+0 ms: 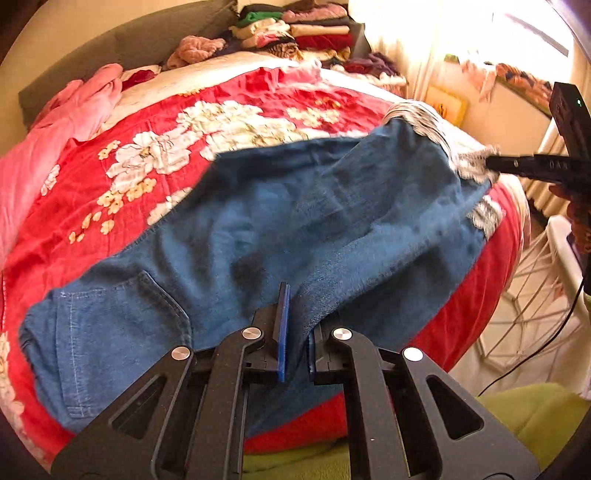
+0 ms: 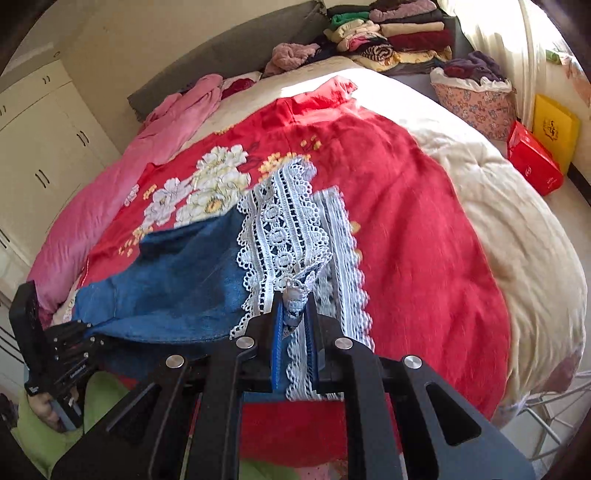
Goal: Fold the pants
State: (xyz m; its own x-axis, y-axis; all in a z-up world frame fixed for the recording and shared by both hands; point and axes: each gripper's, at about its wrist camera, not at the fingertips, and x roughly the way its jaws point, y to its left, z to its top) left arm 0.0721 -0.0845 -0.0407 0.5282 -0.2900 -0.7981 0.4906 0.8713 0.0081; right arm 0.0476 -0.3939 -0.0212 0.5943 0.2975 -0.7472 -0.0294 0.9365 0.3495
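Blue denim pants [image 1: 295, 206] with a white lace hem [image 2: 280, 221] lie across a red flowered blanket [image 2: 406, 221] on the bed. The back pocket is at the lower left in the left wrist view. My left gripper [image 1: 295, 332] is shut on a raised fold of denim near the waist end. My right gripper [image 2: 295, 306] is shut on the lace hem, with the lace bunched between its blue pads. From the left wrist view the right gripper [image 1: 495, 162] shows at the far right, pinching the hem [image 1: 476, 166]. The left gripper [image 2: 88, 336] shows at the denim's lower left edge in the right wrist view.
Folded clothes [image 2: 399, 33] are stacked at the head of the bed. A pink garment [image 2: 147, 166] lies along its left side. A flowered basket [image 2: 476, 103], a red box [image 2: 535, 162] and a yellow box [image 2: 554, 129] stand on the right. A white wire rack [image 1: 535, 295] is beside the bed.
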